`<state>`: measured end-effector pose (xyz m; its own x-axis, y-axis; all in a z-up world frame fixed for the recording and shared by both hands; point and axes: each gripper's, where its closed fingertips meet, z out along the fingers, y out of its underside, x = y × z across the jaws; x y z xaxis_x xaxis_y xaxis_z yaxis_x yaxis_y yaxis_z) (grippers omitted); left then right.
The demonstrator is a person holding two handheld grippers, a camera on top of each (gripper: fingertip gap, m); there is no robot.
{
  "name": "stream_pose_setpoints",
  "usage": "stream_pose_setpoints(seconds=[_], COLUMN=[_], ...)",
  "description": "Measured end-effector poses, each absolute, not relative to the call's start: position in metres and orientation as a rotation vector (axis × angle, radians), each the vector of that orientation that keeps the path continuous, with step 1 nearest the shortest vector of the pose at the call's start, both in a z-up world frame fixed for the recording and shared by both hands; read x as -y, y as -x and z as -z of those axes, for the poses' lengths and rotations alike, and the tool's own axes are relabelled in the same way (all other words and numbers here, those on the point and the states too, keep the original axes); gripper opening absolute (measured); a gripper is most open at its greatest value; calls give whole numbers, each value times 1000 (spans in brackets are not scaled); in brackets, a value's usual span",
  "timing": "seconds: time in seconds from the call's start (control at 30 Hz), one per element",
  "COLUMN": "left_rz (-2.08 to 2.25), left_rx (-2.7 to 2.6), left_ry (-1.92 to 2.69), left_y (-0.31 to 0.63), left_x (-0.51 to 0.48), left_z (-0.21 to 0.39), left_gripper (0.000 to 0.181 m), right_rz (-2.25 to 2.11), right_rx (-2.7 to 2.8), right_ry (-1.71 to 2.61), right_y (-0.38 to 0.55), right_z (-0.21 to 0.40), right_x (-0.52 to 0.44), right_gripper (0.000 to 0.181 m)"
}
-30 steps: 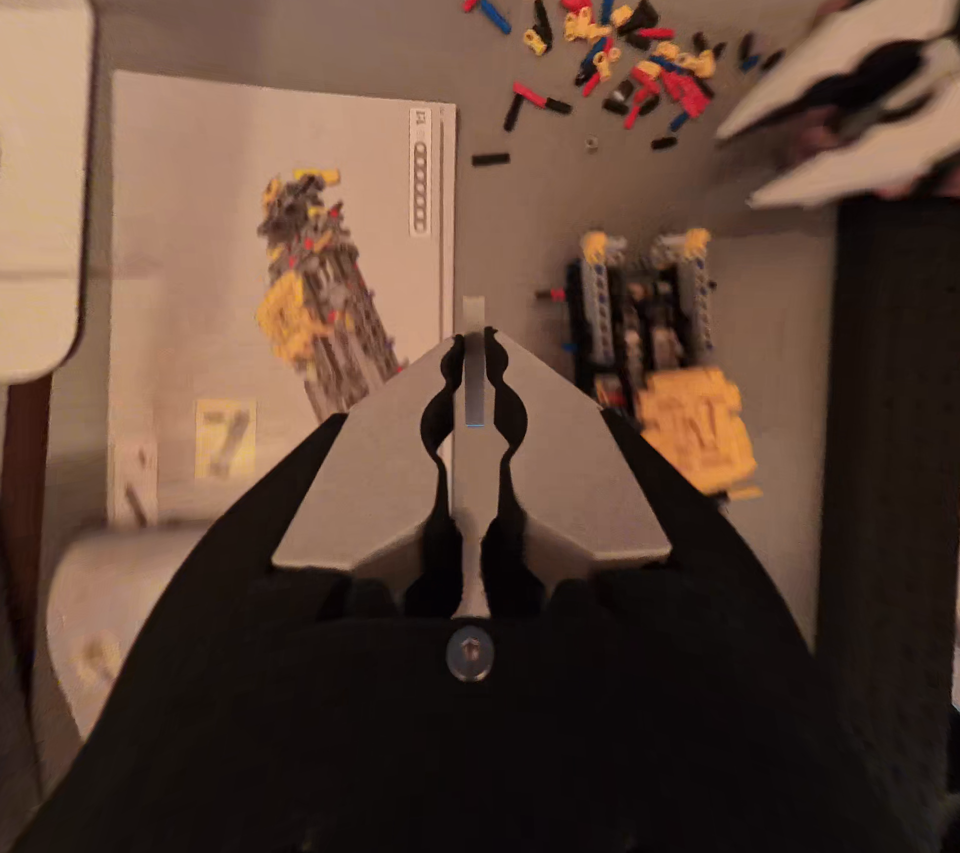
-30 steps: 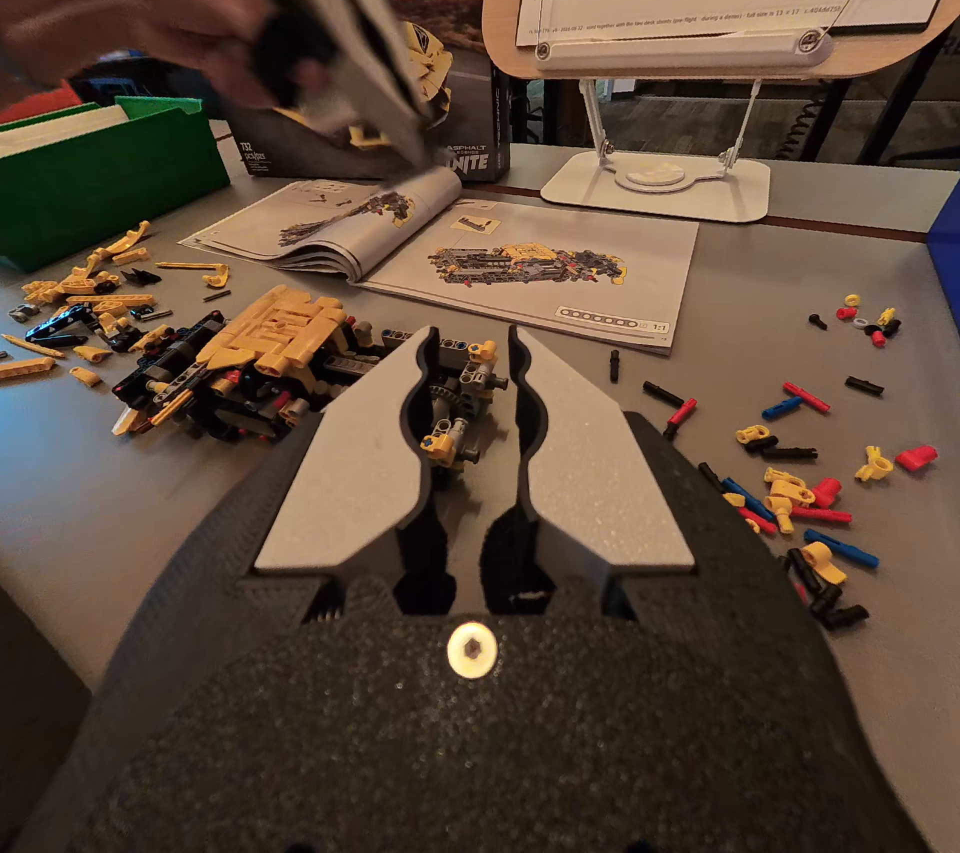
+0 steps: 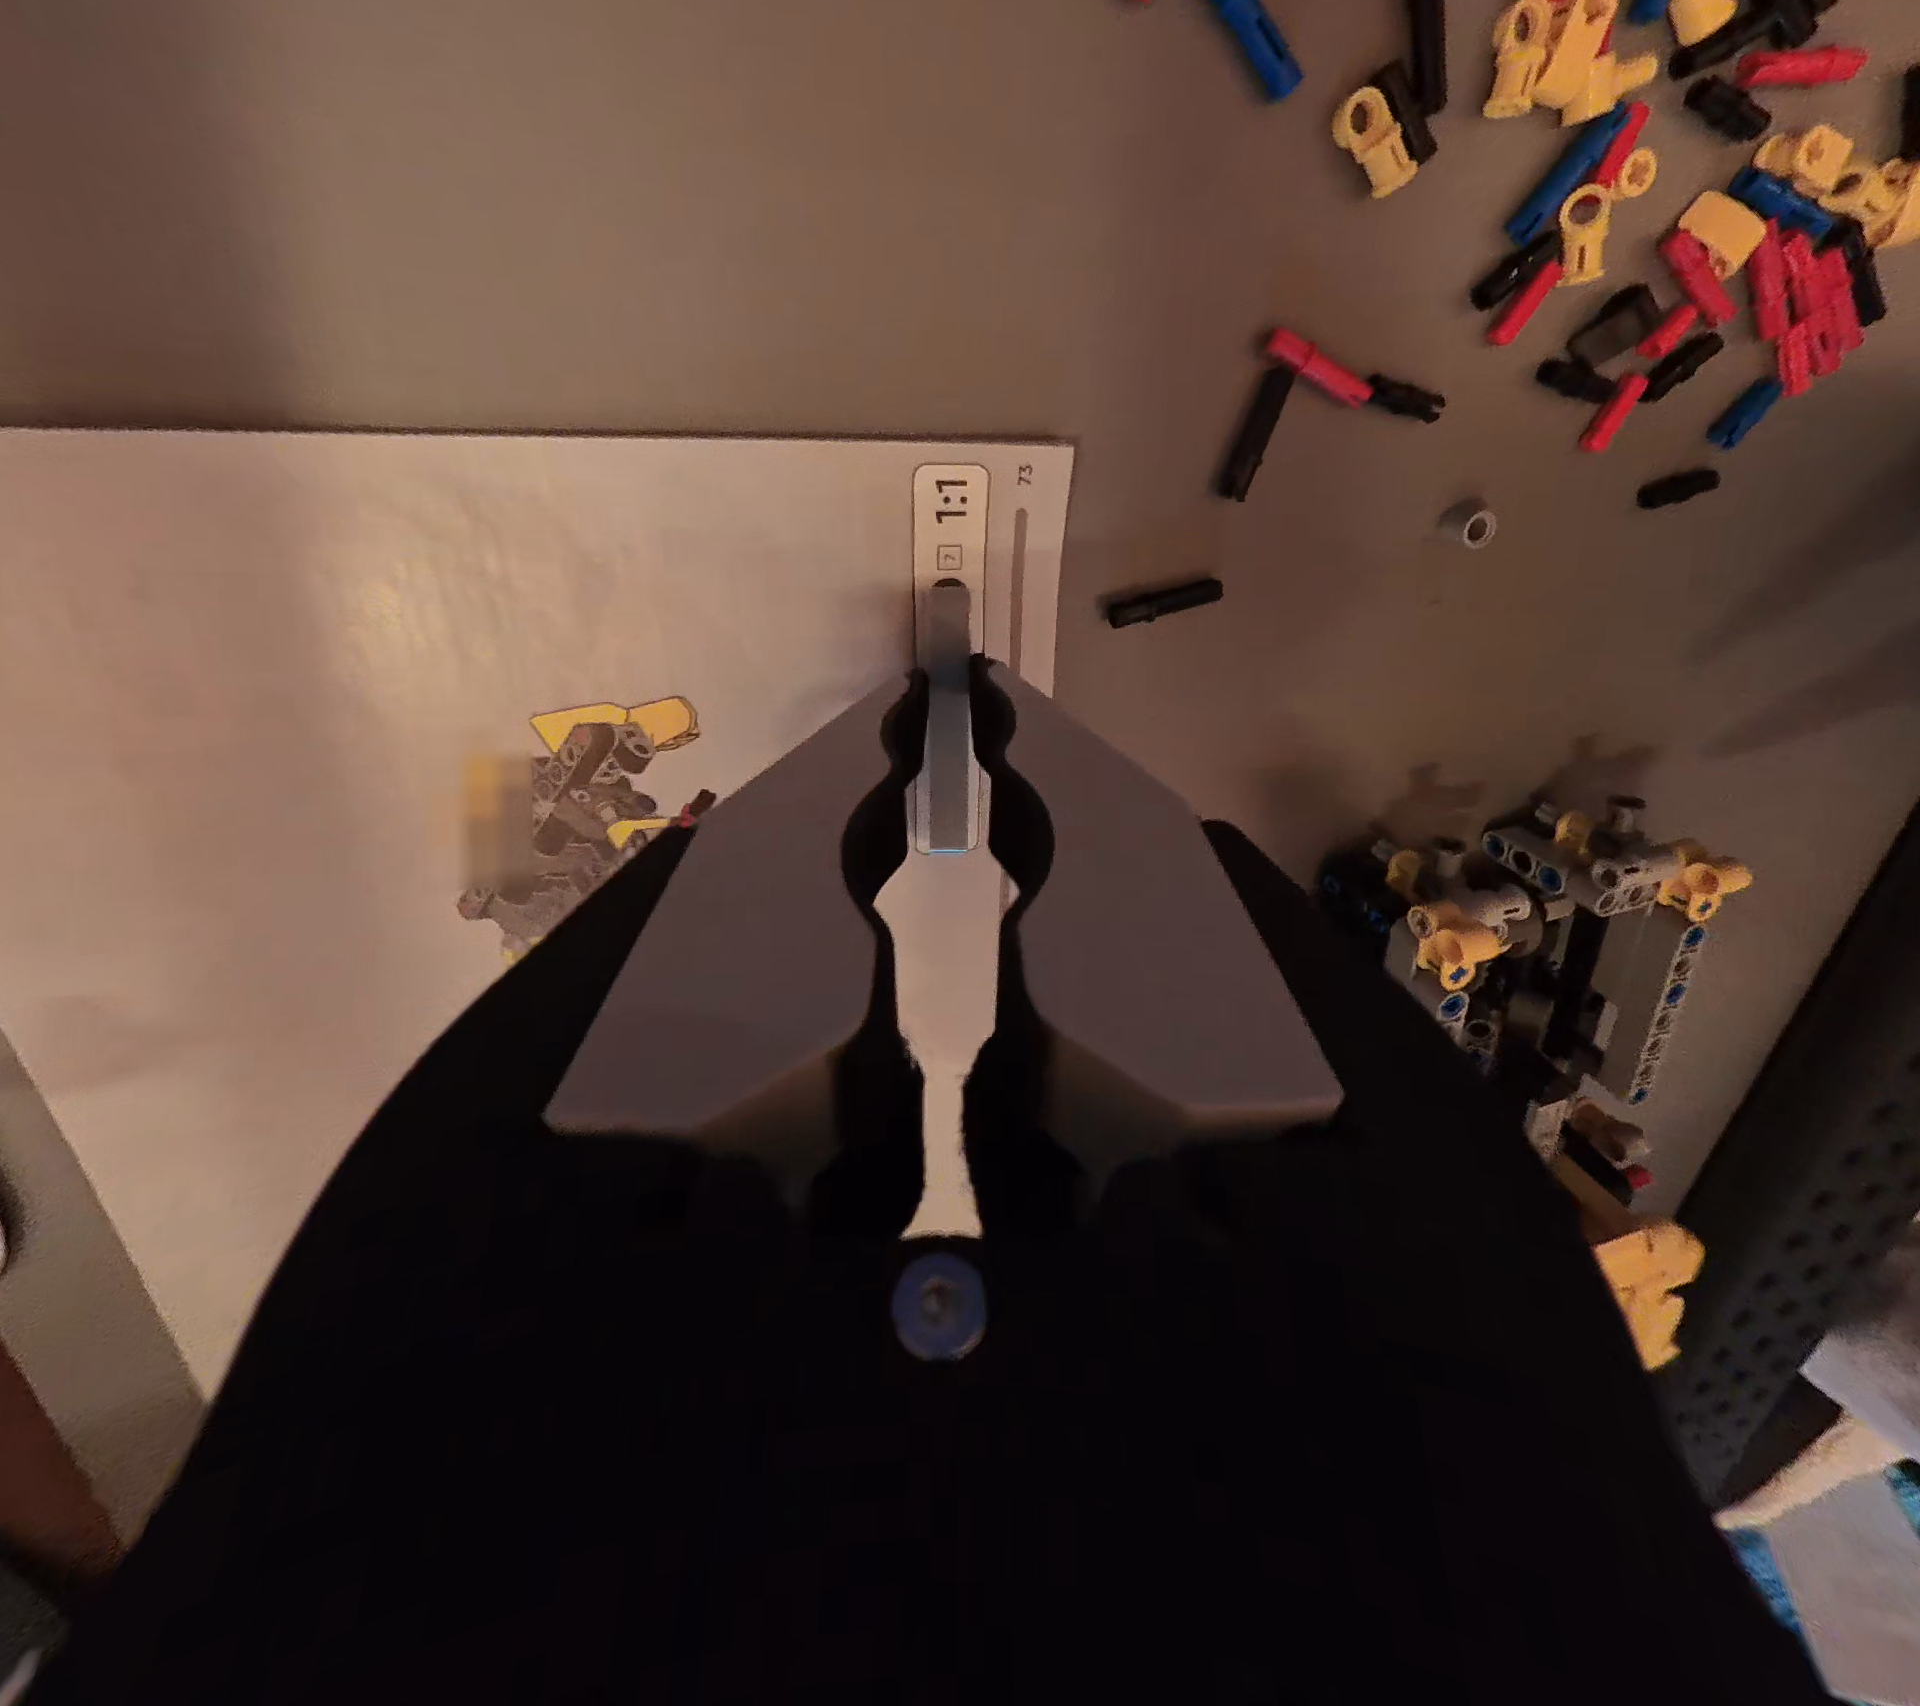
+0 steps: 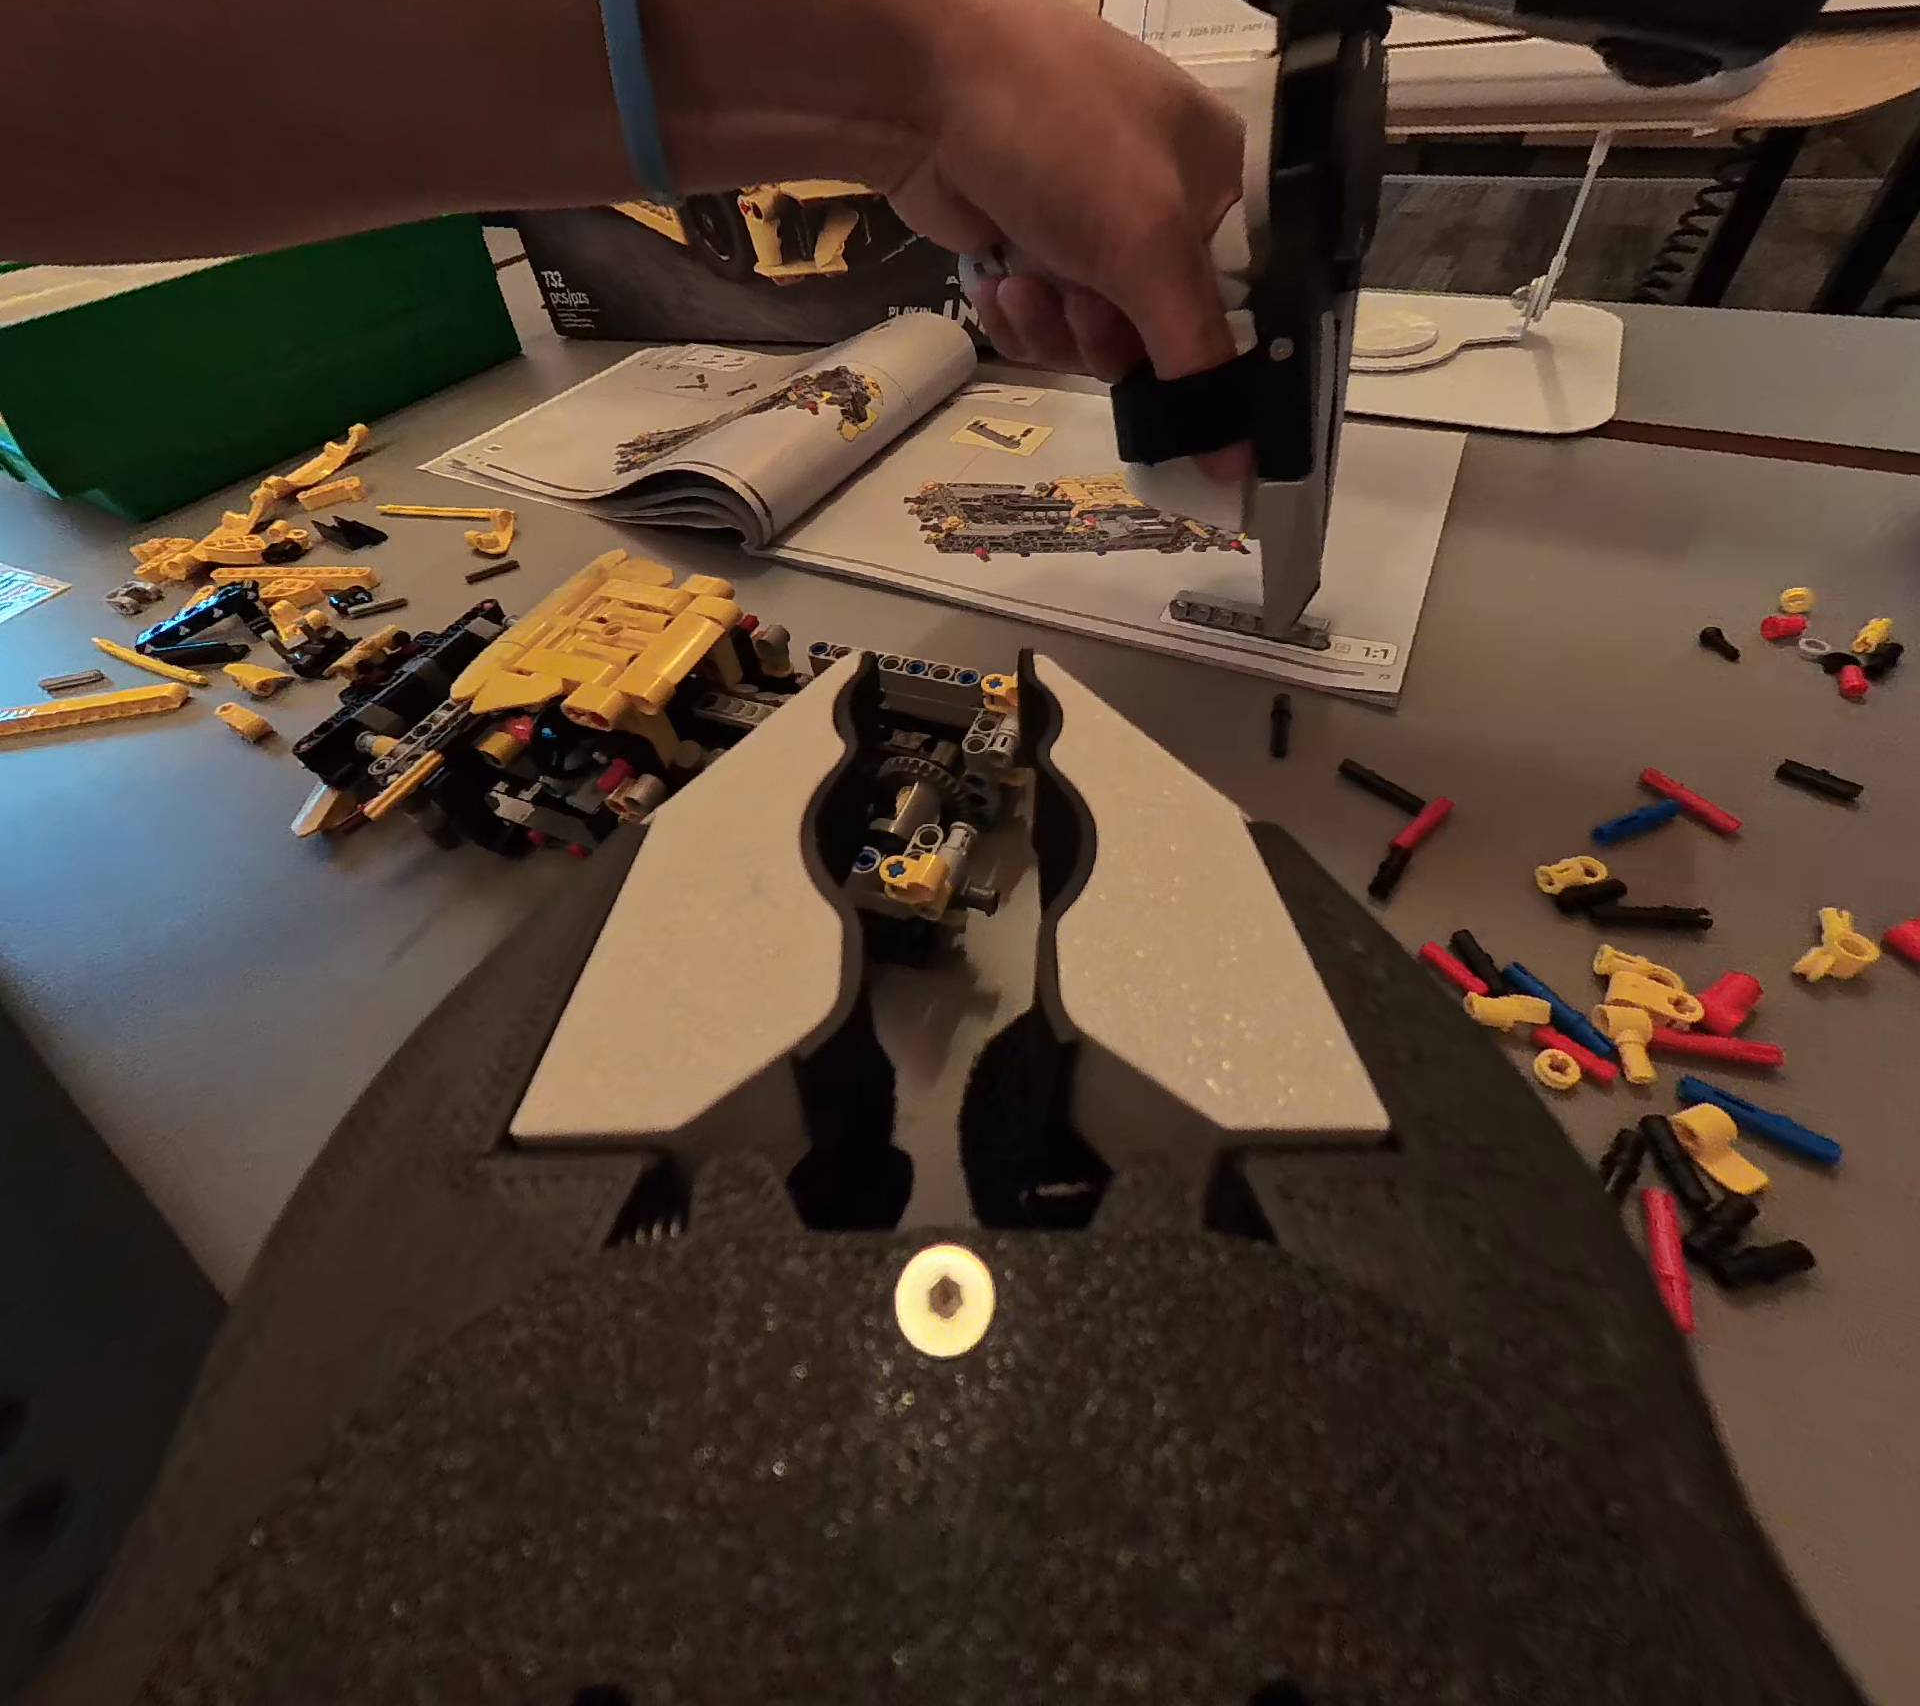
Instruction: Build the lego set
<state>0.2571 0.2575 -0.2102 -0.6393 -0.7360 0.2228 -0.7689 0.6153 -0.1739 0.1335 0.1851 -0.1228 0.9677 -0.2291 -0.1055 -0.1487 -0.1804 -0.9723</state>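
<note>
Left tongs [image 3: 945, 669] pinch a grey beam [image 4: 1247, 617] flat against the manual's [image 4: 1091, 576] scale bar (length check); right tongs [image 4: 940, 669] gape over the car [image 4: 613, 669]. Next: fitting it.

**A grey table full of small parts**

A grey table [image 4: 1621, 576] is seen. An open instruction booklet [image 4: 1049, 461] is laid flat on it, with a dark box [image 4: 665, 285] and a white stand base [image 4: 1496, 368] behind it. A green bin [image 4: 249, 347] is set at the far left. A half-built yellow and black model [image 4: 540, 721] is placed near the middle. Loose yellow parts [image 4: 239, 544] are spread to its left. Red, blue, black and yellow pins [image 4: 1642, 1022] are scattered on the right.
</note>
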Motion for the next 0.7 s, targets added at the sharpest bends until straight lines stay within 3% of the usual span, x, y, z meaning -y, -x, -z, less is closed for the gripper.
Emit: stream_pose_setpoints(seconds=[0.7], left_rz=[-421], left_rx=[2774], left_ry=[-1208], left_y=[-257], left_x=[-256], left_z=[212], left_gripper=[7], right_rz=[75], right_rx=[-271], right_ry=[1783], right_y=[-131], right_z=[127], right_x=[-187], right_gripper=[25])
